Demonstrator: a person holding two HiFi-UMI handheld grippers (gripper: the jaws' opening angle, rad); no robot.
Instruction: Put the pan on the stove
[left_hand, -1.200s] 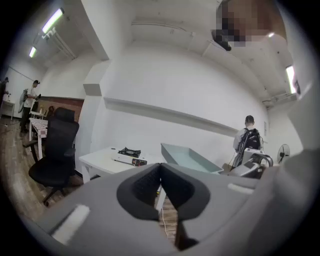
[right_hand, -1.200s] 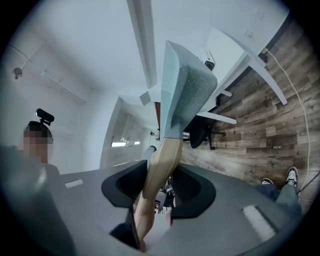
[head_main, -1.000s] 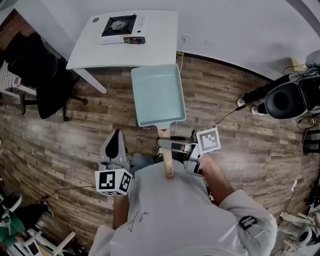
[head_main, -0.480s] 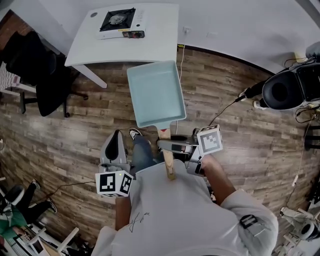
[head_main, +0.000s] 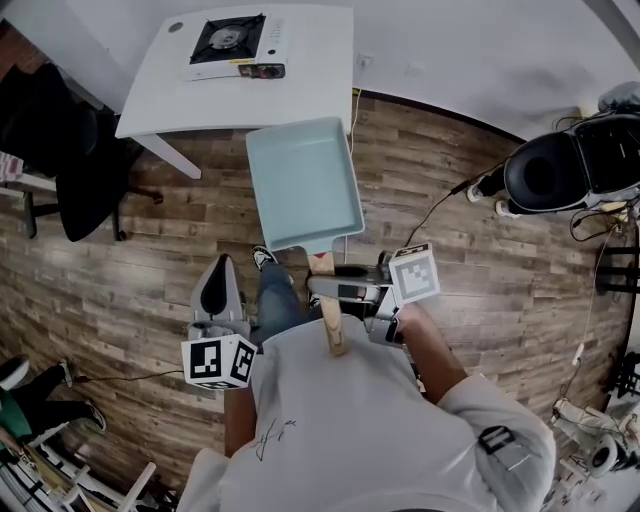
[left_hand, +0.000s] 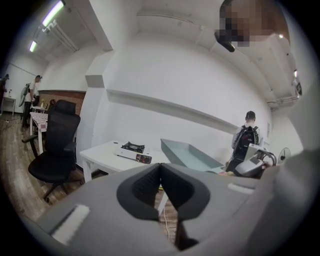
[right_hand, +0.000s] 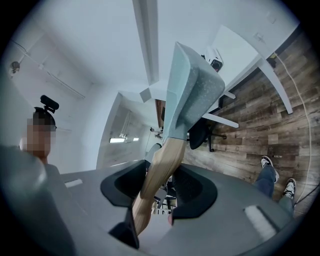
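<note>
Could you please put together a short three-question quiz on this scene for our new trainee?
1. True or false: the left gripper holds the pan.
2. The stove stands on: A) a shelf, B) the white table, C) a cart.
3. Fill in: the pan's handle is made of ____.
Key: 1 false, its jaws are shut with nothing between them; 2 B; 3 wood.

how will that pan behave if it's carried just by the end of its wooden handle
Likely nose-heavy: the pan is broad and rectangular, sticking out far beyond the right gripper, so it may droop or twist. The wooden handle looks smooth and lies between jaws that are opening, so it could slip. It looks rigid, not floppy.
</note>
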